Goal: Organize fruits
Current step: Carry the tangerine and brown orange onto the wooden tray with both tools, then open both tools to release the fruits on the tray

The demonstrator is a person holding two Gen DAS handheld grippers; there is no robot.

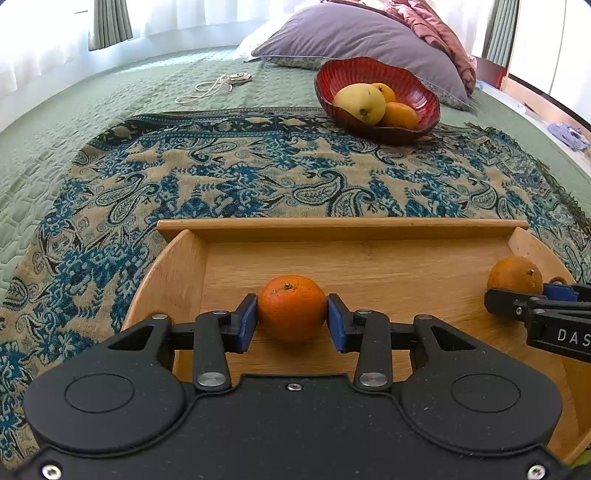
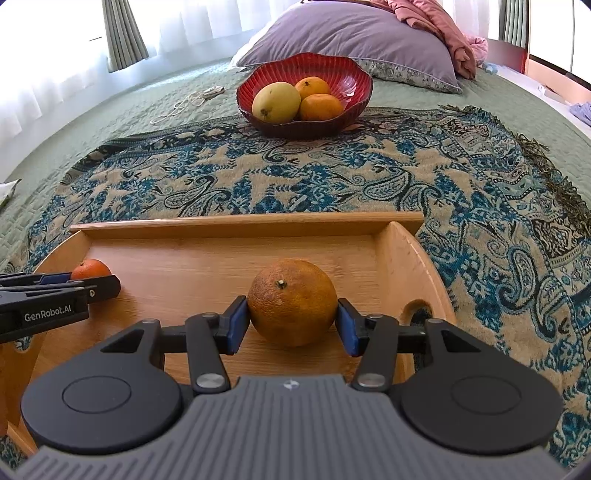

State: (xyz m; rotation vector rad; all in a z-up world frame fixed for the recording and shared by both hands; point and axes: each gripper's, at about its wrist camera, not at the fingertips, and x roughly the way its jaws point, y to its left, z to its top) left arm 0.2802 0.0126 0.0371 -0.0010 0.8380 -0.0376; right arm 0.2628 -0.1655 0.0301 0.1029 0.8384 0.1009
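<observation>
A wooden tray lies on a paisley cloth. A small bright tangerine rests on the tray floor, and my left gripper is shut on it, both blue pads pressed to its sides. In the right wrist view a larger, duller orange also sits on the tray between the pads of my right gripper, which stands open with the pads just off the peel. Farther back a red bowl holds a yellow mango and two oranges.
The paisley cloth covers a green quilted bed. A purple pillow and pink clothing lie behind the bowl. A white cord with a round piece lies back left. The tray has raised walls and a handle hole on the right.
</observation>
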